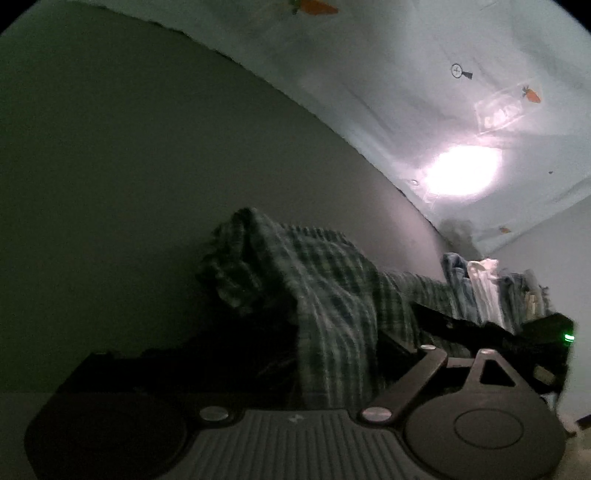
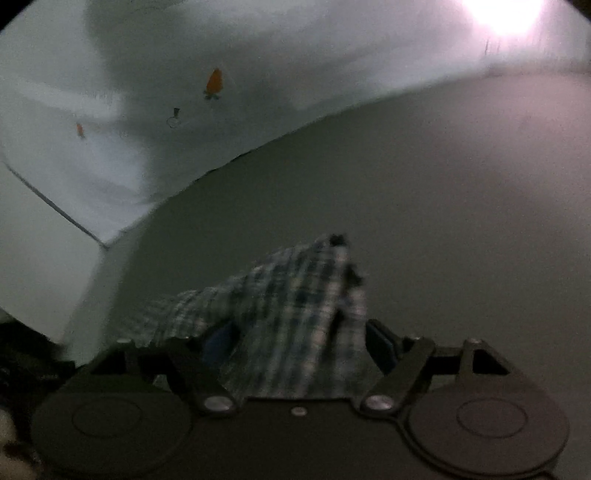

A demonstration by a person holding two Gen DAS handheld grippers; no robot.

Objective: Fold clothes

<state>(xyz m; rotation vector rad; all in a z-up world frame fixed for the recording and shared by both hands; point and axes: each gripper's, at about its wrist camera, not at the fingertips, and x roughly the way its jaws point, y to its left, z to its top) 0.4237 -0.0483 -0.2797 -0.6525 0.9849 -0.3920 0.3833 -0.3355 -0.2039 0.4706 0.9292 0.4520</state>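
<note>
Plaid shirt (image 1: 332,295) raised between both tools: right gripper (image 2: 295,343) pinches a bunched fold between its fingers; left gripper (image 1: 332,354) is buried in cloth, finger state indeterminable. Judged risk: the thin pinch slips under the hanging weight, dropping the fabric into a heap.

A plain grey surface (image 1: 147,166) filled most of both views. Beyond it hung a pale sheet (image 1: 369,74) printed with orange carrots (image 1: 317,6) (one carrot (image 2: 214,82) also appeared in the right wrist view). A bright glare (image 1: 461,170) lit the sheet. Elsewhere the room was dim, the right wrist view blurred.
</note>
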